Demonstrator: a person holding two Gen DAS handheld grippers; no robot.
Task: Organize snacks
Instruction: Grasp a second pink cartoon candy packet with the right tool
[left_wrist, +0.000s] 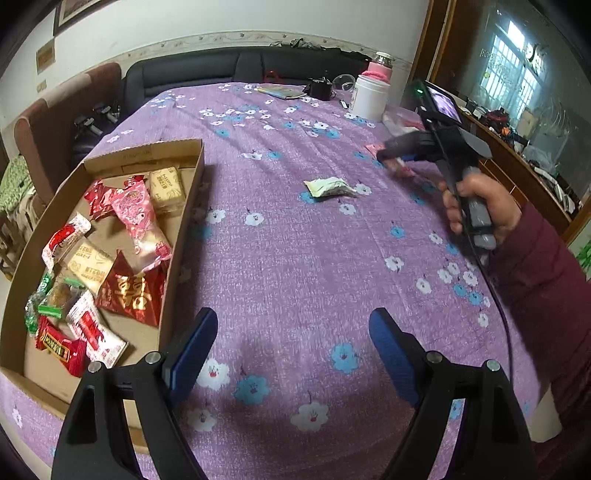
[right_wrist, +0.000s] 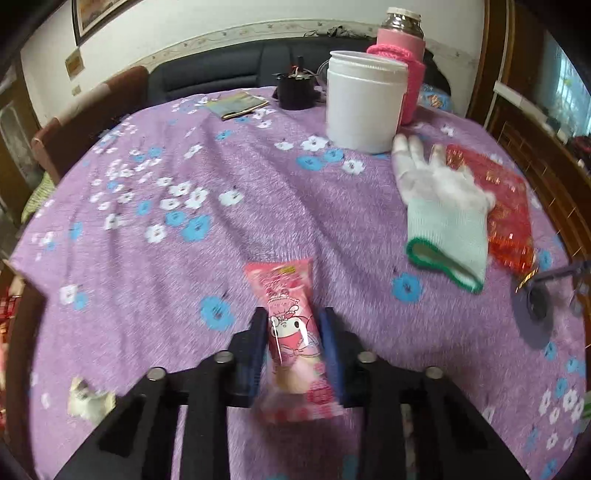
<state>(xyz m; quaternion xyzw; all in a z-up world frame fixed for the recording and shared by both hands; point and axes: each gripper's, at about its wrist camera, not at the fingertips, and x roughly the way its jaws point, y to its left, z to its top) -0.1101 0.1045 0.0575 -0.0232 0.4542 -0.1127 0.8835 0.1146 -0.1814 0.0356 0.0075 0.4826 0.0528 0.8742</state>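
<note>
In the left wrist view, the left gripper (left_wrist: 293, 354) fills the bottom of the frame with its blue fingers spread wide and nothing between them, above the purple flowered tablecloth (left_wrist: 295, 258). At the left edge sits a cardboard tray (left_wrist: 186, 206) holding a heap of wrapped snacks (left_wrist: 110, 266) in red, pink and beige. A pale green packet (left_wrist: 330, 187) lies alone on the cloth near the centre. At the right, a hand (left_wrist: 480, 210) grips the handle of the right gripper (left_wrist: 389, 158), whose tip is blurred.

In the right wrist view, the right gripper (right_wrist: 293, 336) at bottom centre is clamped narrow on a pink cartoon snack bar (right_wrist: 291, 339), which points toward the frame's centre. At the upper right stand a white jar (right_wrist: 364, 103) and a pink-sleeved bottle (right_wrist: 400, 40); below them a white glove (right_wrist: 443, 206) lies partly over a red mesh bag (right_wrist: 509, 206).
</note>
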